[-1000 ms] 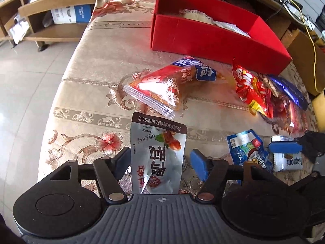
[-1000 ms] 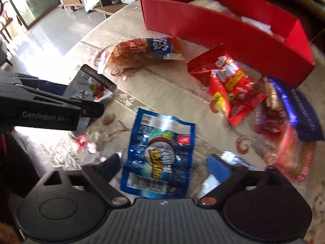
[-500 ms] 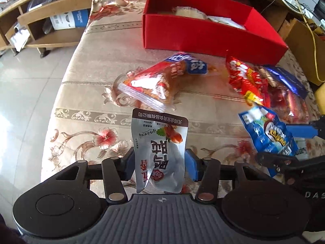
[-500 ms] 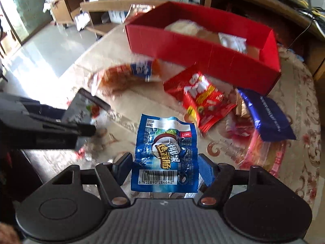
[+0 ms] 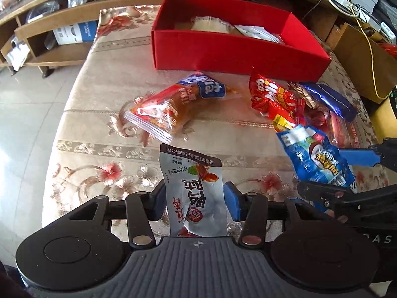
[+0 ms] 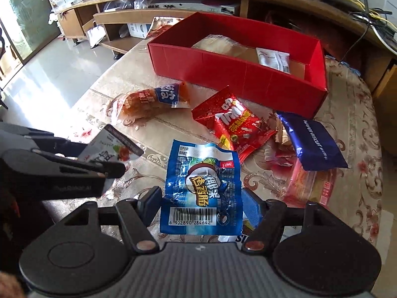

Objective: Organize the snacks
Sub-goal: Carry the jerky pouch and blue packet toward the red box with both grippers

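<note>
The left gripper [image 5: 193, 200] was closing on a silver packet [image 5: 194, 196], the right gripper [image 6: 201, 204] held a blue packet [image 6: 202, 186] — both above the table [image 5: 99, 114]; thin edge grips risked slipping before the red box [image 5: 235, 52].

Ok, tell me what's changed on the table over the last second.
Both grippers closed on packets and lifted them off the cloth: the left gripper holds the silver packet, the right gripper the blue packet. The left's jaws are closing. The red box and other snacks stayed put.
</note>
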